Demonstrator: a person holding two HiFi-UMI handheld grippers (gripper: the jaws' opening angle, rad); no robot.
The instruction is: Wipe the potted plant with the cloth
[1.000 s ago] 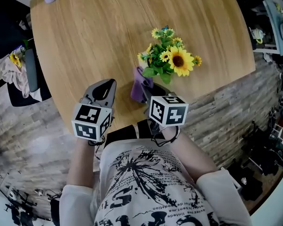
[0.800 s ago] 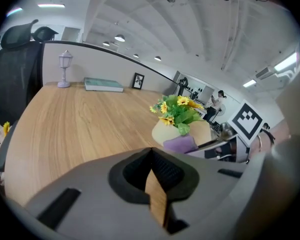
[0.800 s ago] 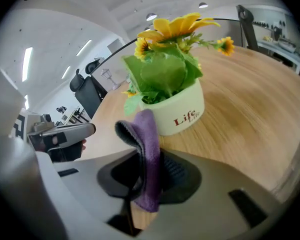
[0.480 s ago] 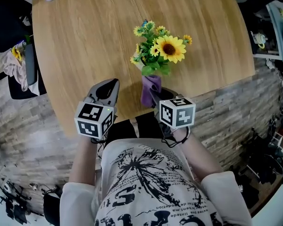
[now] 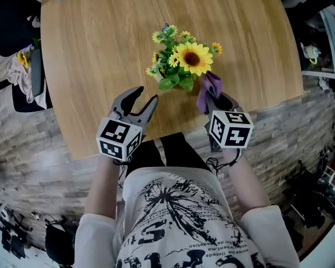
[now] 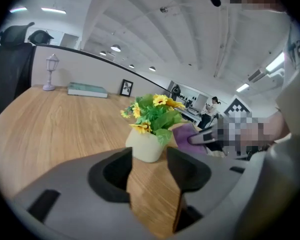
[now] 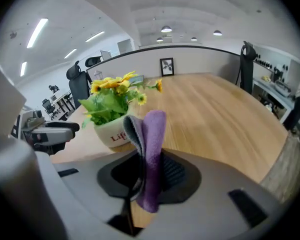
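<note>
Cloth and plant are almost together: the purple cloth, a soft napped fabric folded into an upright strip with a grey underside showing at its curl, is pinched between the closed jaws of the right gripper and stands just right of the foliage in the head view. The potted plant sits near the front of the round wooden tabletop, a small squat cream pot with a smooth, glazed-looking wall and red lettering, topped by broad green leaves and yellow artificial-looking blooms, one large sunflower head among smaller ones. From the right gripper the pot lies ahead and to the left, so a wipe would need the cloth swung leftward across the pot wall or the leaves. I cannot tell whether the fabric's tip already brushes a leaf. The cloth's long axis runs along the jaws, pointing up and away. The left gripper faces the pot from the other side, with its jaws opening to a narrow gap and nothing between them. Its own view shows only bare wood grain there and the pot straight ahead past the tips, near but apart. It looks well placed to steady the pot, while the right gripper is the nearer one to the leaves.
</note>
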